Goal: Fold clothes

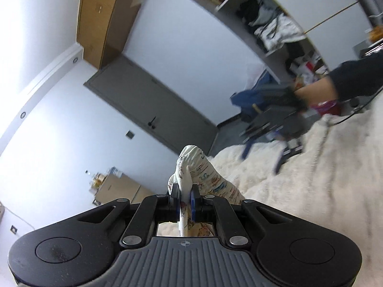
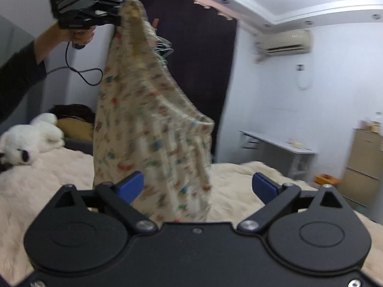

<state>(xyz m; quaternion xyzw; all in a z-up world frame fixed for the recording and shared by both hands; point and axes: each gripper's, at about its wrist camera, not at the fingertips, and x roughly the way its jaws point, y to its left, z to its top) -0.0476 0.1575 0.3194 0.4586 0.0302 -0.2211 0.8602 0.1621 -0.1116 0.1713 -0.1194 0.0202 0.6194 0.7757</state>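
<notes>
A cream garment with small coloured prints hangs in the air above the bed. My left gripper is held high at the upper left of the right wrist view, shut on the garment's top edge. In the left wrist view the same cloth is pinched between the shut pads of the left gripper. My right gripper stands wide open, and the garment's lower part hangs between its blue pads without being pressed. The right gripper also shows blurred over the bed, held by a hand in a dark sleeve.
A cream fleece blanket covers the bed. A white plush toy and a pillow lie at its head. Around it are a dark curtain, a desk, drawers, a grey door and cluttered shelves.
</notes>
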